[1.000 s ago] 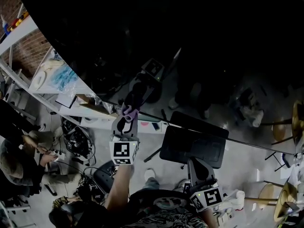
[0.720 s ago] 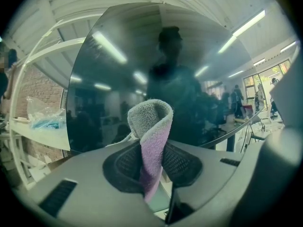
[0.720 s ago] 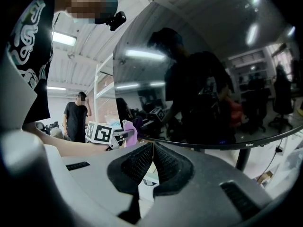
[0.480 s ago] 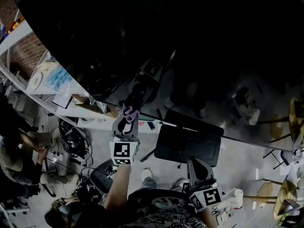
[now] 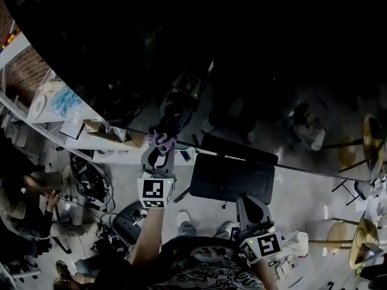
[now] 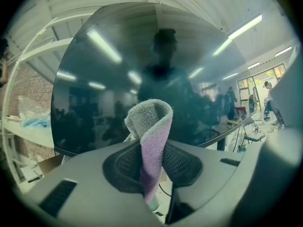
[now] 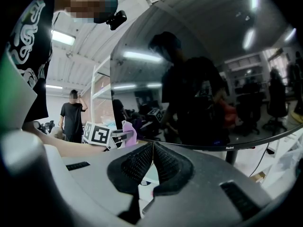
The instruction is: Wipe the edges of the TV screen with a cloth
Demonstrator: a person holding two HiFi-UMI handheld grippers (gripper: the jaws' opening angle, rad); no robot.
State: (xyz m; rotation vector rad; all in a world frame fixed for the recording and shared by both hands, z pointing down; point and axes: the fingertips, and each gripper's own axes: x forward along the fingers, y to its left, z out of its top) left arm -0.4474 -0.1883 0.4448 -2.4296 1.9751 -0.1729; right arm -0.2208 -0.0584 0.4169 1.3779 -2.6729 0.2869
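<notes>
The TV screen (image 5: 230, 53) is a large dark reflecting panel that fills the top of the head view. Its bottom edge (image 5: 302, 168) runs slantwise down to the right. My left gripper (image 5: 158, 151) is shut on a folded cloth (image 5: 161, 140), purple on one side and grey on the other, whose tip lies at that bottom edge. In the left gripper view the cloth (image 6: 150, 141) stands up between the jaws in front of the screen (image 6: 104, 79). My right gripper (image 5: 247, 203) hangs lower right, shut and empty, apart from the screen (image 7: 227, 79). Its view shows the left gripper (image 7: 115, 136).
A white shelf (image 5: 42, 101) with blue packets and a cardboard box (image 5: 109, 133) runs along the left. Cables and gear (image 5: 91, 177) lie on the floor below it. A dark rectangular base (image 5: 233, 179) sits under the screen edge. A person (image 7: 73, 119) stands far left.
Both grippers keep almost the same places, the cloth still at the screen's bottom edge. The head view has drifted, so the scene sits slightly higher and further left.
</notes>
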